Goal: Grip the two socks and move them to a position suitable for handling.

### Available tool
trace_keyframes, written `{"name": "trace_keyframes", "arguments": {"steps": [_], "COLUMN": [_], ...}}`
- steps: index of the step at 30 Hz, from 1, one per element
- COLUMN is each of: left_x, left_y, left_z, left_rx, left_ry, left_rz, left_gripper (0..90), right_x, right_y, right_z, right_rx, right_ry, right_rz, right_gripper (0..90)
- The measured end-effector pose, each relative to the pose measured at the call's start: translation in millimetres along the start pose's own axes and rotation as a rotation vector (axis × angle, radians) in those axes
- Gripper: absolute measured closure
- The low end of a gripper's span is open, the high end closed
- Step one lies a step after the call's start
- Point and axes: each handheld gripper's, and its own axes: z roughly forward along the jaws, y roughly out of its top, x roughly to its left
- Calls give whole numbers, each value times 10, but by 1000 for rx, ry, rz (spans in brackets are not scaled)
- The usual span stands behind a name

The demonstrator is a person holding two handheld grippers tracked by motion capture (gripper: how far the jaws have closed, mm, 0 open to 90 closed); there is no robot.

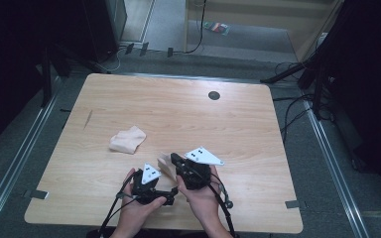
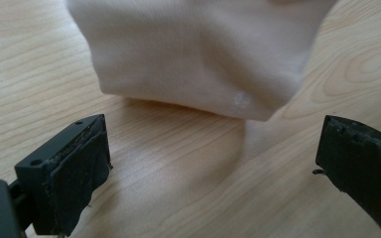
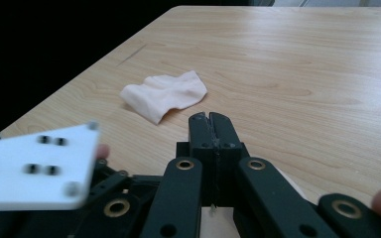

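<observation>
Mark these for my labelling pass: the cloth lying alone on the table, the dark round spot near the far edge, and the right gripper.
cloth (image 1: 127, 140), high view, its middle.
dark round spot (image 1: 214, 95), high view, its centre.
right gripper (image 3: 213, 120), right gripper view, tips of its closed jaws.

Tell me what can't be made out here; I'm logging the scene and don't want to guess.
- Second cloth, high view: mostly hidden behind the right tool; its shape is unclear.
- That cloth, left gripper view: cut off by the top edge.
- Right tool, right gripper view: jaws pressed together; whether cloth is pinched can't be told.
- Small items on the floor, high view: too small to identify.
</observation>
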Motion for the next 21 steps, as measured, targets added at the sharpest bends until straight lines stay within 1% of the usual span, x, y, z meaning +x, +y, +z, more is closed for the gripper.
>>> {"name": "trace_keyframes", "arguments": {"steps": [1,2,3,5,6,7,9,10,11,12,14,15,16,17,19,20,21], "left_x": [2,8,7,5,6,3,9,9,7,4,8,13,21,34,62,62,92], "left_y": [28,40,57,67,68,66,65,65,68,68,64,60,58,56,60,60,57], "left_z": [37,47,64,73,69,61,19,19,-14,-21,-37,-43,-52,-71,-120,-120,-191], "left_rx": [0,1,-6,-24,-38,-54,-98,-98,-128,-137,-133,-134,-136,-136,-136,-136,-146], "left_ry": [3,1,-5,-25,-31,-41,-69,-69,-78,-85,-87,-91,-87,-85,-65,-65,-20], "left_rz": [-15,-17,-29,-36,-29,-24,-3,-3,18,20,37,30,31,31,34,34,39], "left_gripper": [8,10,21,103,164,207,417,484,586,641,774,828,881,892,898,899,899], "right_x": [28,36,44,66,71,78,87,87,82,79,71,67,65,64,71,71,88], "right_y": [16,20,23,36,41,49,62,62,76,79,85,87,90,92,93,93,89], "right_z": [-15,-18,-24,-43,-50,-58,-76,-76,-91,-95,-102,-107,-110,-111,-108,-108,-88], "right_rx": [-11,-15,-17,-25,-29,-36,-46,-46,-57,-58,-57,-59,-61,-62,-64,-64,-64], "right_ry": [0,0,1,5,6,3,3,3,1,0,1,0,-2,-1,-5,-5,-3], "right_rz": [-8,-8,-6,0,-3,-7,-3,-3,1,2,9,10,10,9,9,9,6], "right_gripper": [900,900,900,900,900,900,900,900,900,900,900,900,900,900,900,900,900]}}
